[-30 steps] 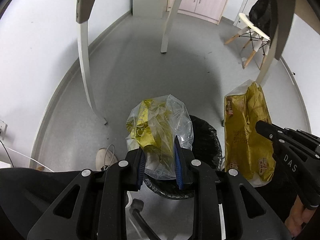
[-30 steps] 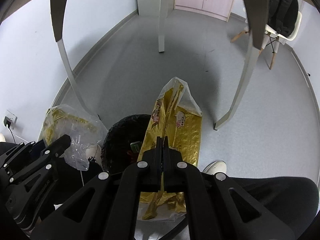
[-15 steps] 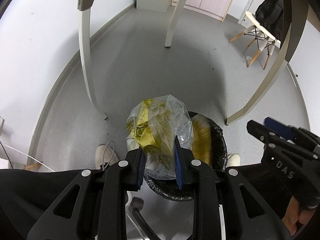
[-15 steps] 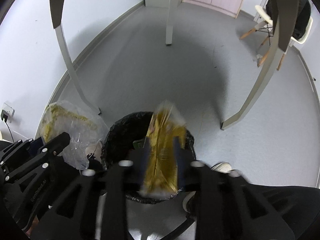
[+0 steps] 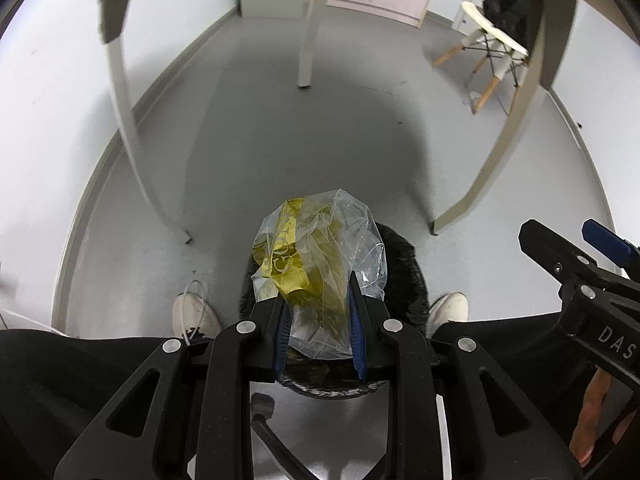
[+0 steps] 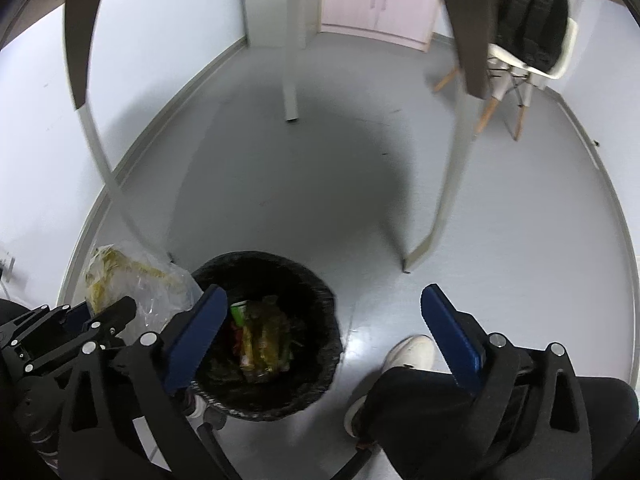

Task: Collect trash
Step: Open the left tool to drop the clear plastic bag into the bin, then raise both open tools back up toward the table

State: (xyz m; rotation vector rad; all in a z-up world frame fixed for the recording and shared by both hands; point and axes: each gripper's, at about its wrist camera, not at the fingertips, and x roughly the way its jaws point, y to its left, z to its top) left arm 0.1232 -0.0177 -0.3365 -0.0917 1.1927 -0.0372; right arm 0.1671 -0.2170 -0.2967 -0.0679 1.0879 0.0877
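Left gripper (image 5: 318, 316) is clenched on the clear bag (image 5: 320, 264) w/ yellow wrapper inside, held right above the black bin (image 6: 266, 332) so a release drops it in. Right gripper (image 6: 320, 336), jaws spread wide & empty, hangs near the bin's right side, out of the way.

right gripper (image 6: 320, 316) jaws spread wide, nothing between them; bin (image 6: 276, 268) mouth open just below its left finger. left gripper (image 5: 318, 312) sits over the bin rim, plastic bag (image 5: 320, 256) filling its gap. table legs (image 6: 448, 200) ahead both sides, shoe (image 6: 408, 354) right of bin.
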